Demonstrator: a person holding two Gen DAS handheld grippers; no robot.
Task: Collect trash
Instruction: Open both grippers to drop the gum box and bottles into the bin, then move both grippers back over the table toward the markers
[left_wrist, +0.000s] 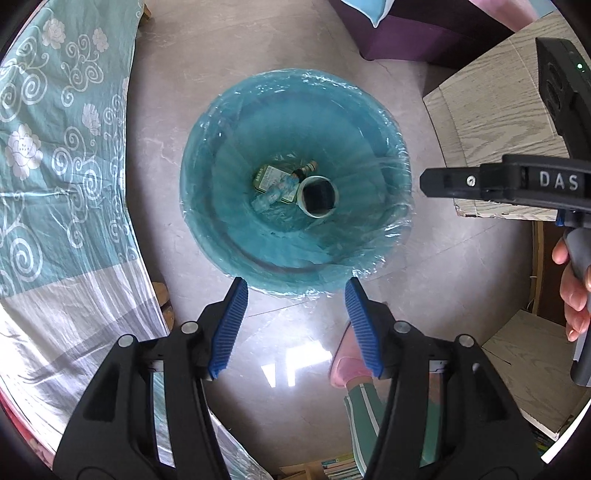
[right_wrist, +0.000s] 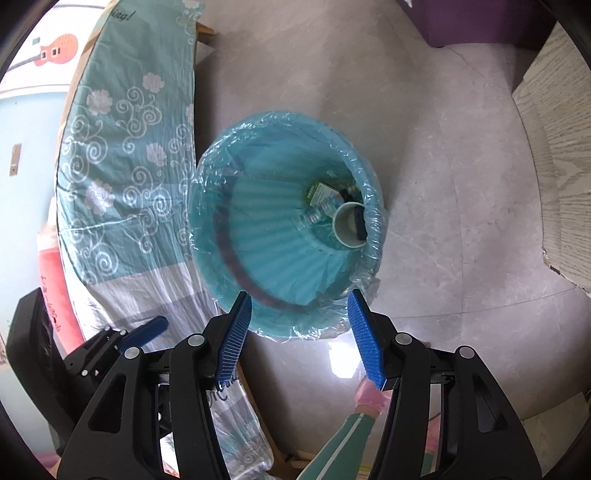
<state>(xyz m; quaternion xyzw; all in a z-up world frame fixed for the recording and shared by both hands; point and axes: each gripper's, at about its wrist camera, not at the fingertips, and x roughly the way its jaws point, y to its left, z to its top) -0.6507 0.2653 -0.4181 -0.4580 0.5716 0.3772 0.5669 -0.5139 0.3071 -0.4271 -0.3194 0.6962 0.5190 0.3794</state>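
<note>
1. Trash lies at the bottom of the trash bin (left_wrist: 295, 177), and both of my tools hang above it, because from this height I can look straight into the opening.
2. My left hand-held gripper (left_wrist: 295, 317) has its blue pads spread wide with nothing between them; it points down at the near rim of the bin.
3. My right hand-held gripper (right_wrist: 299, 332) is also spread and empty, held a little to the side, so the bin looks tilted in its camera.
4. Inside the bin I see a paper cup (left_wrist: 317, 197) with its mouth turned up, a green carton (left_wrist: 271, 177) beside it, and a crushed clear bottle (left_wrist: 273, 194) lying across the carton.
5. A thin blue plastic liner (left_wrist: 384, 236) is folded over the rim, I think so that everything can be lifted out together.
6. The bin stands on the grey floor (left_wrist: 258, 55) close to the bed (left_wrist: 55, 147), within easy reach.
7. Since both tools hold nothing, I judge that the next need is more trash, though none shows on the floor.
</note>
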